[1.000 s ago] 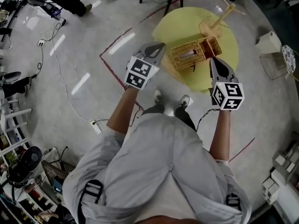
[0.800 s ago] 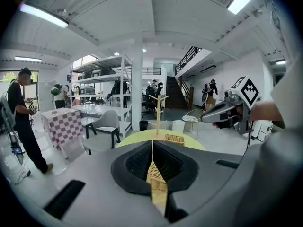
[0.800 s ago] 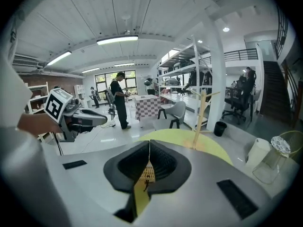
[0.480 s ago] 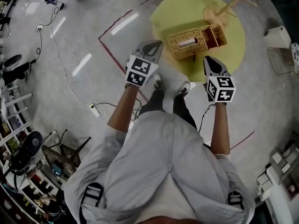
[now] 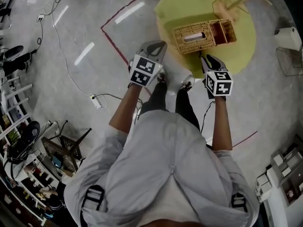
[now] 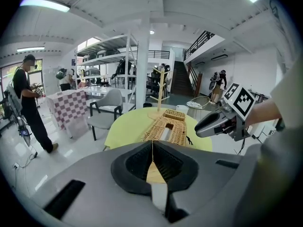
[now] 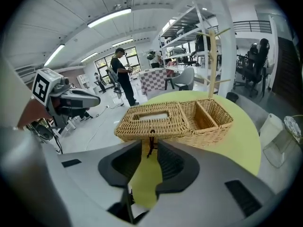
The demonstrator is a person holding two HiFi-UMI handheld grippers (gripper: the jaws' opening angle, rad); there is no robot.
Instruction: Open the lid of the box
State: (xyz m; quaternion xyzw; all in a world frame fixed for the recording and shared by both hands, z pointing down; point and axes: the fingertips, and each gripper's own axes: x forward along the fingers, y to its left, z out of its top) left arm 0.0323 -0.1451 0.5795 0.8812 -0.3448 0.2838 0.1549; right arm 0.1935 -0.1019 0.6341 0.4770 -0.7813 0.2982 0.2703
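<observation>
A wicker box lies on the round yellow table. Its woven lid, with a rectangular slot, is down over the left part. The right part stands uncovered with a divider. A dark cord loop hangs from the lid's front edge. My right gripper points at that edge and its jaws are opening. The loop hangs in the gap between them, and the pads are not touching it. My left gripper hovers left of the table's near edge, shut and empty.
A wooden stand rises behind the box. On the floor at the right are a white bin and a wire basket. Cables trail at the left. A person stands farther off by chairs and shelving.
The head view has shifted, so table and box sit higher in the picture. The right gripper has moved left along the box's front edge, toward the cord. The left gripper keeps its place.
</observation>
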